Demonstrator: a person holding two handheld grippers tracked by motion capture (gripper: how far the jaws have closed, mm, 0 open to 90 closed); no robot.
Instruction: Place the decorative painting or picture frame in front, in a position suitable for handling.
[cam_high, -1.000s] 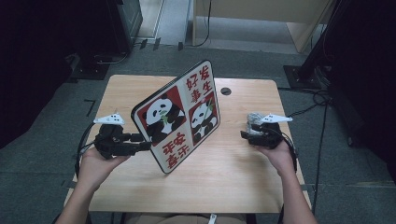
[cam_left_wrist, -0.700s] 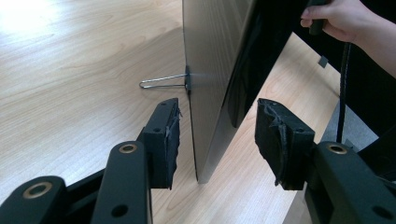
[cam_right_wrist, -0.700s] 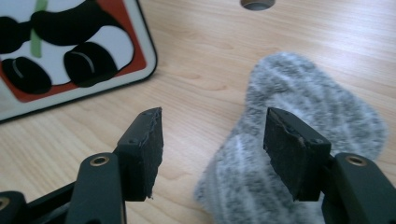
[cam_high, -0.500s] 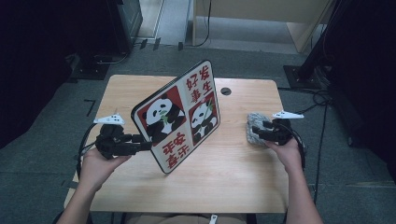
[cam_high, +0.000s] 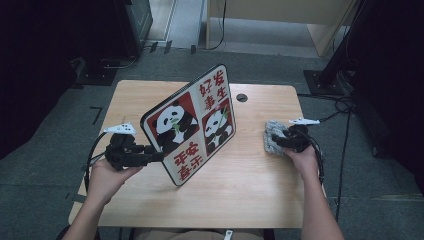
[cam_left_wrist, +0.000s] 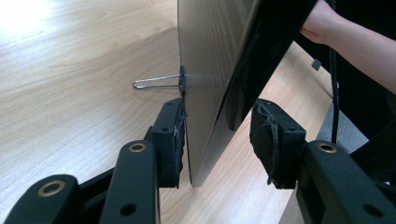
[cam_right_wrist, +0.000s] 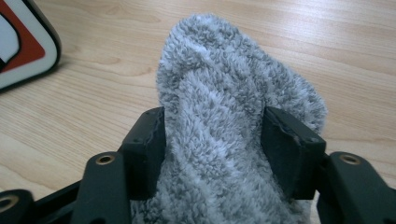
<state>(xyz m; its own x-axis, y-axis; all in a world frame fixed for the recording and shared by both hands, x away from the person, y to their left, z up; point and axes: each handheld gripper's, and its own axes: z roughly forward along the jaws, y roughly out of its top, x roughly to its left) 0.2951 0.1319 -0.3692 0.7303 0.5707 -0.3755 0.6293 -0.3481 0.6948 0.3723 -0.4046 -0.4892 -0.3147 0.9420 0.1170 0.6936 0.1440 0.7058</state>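
Your left hand-held gripper (cam_high: 152, 156) straddles the lower left edge of the panda picture board (cam_high: 192, 122), which stands tilted on the surface (cam_high: 250, 195) near its middle; one pad touches the back, the other stands clear. Its jaws have just been closing. Your right hand-held gripper (cam_high: 276, 141) has been closing too and now squeezes the grey fluffy cloth (cam_right_wrist: 224, 116) near the surface's right edge.

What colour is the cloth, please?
Grey, fluffy; the cloth shows best in the right gripper view.
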